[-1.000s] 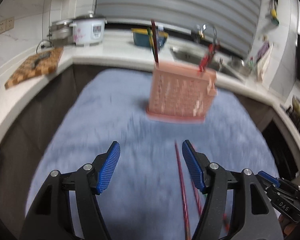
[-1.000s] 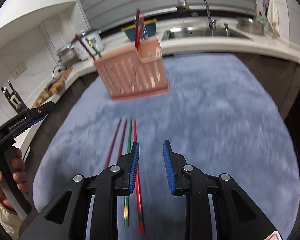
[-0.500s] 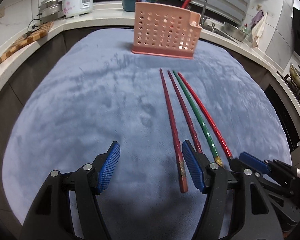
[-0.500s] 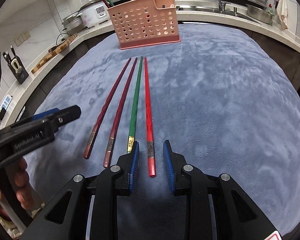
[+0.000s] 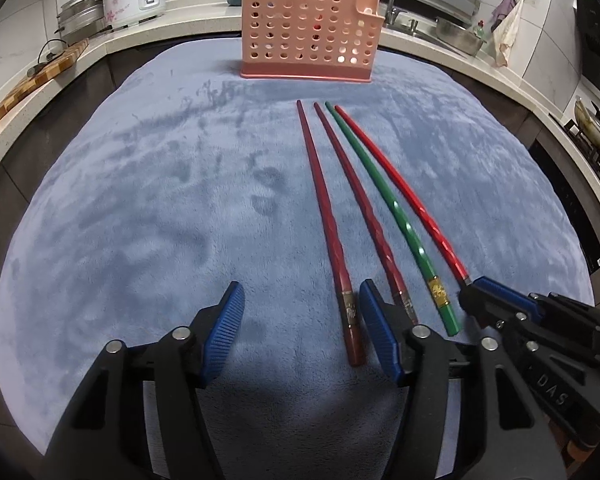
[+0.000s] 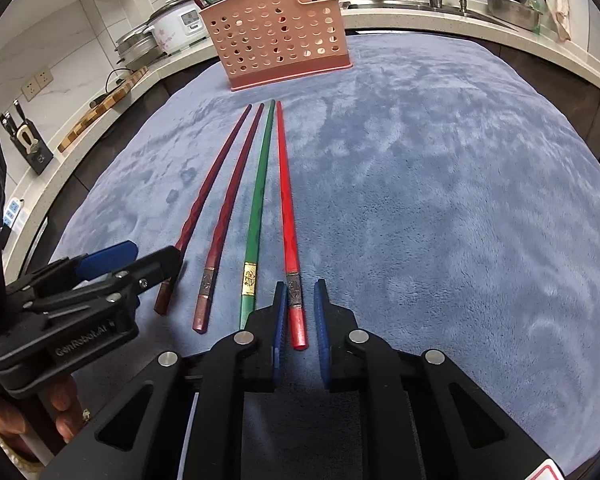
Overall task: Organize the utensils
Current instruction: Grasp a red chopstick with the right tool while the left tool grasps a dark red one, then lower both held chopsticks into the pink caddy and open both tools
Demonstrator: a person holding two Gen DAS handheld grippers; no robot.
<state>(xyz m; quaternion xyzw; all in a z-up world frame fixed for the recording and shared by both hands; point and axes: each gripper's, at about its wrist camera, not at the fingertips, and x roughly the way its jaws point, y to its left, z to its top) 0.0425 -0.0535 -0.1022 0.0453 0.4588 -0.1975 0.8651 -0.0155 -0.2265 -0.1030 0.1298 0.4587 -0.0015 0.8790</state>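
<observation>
Between closing right tongs [image 6: 298,320], red chopstick [image 6: 286,200]

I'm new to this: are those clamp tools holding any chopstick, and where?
Nothing is gripped yet. The right gripper is closing around the bright red chopstick's thick end; the left gripper, also closing, straddles a dark red chopstick's end.

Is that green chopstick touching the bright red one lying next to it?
Apart. The right wrist view shows a strip of blue cloth between the green chopstick and the bright red chopstick along their length, narrowest at the far tips.
</observation>
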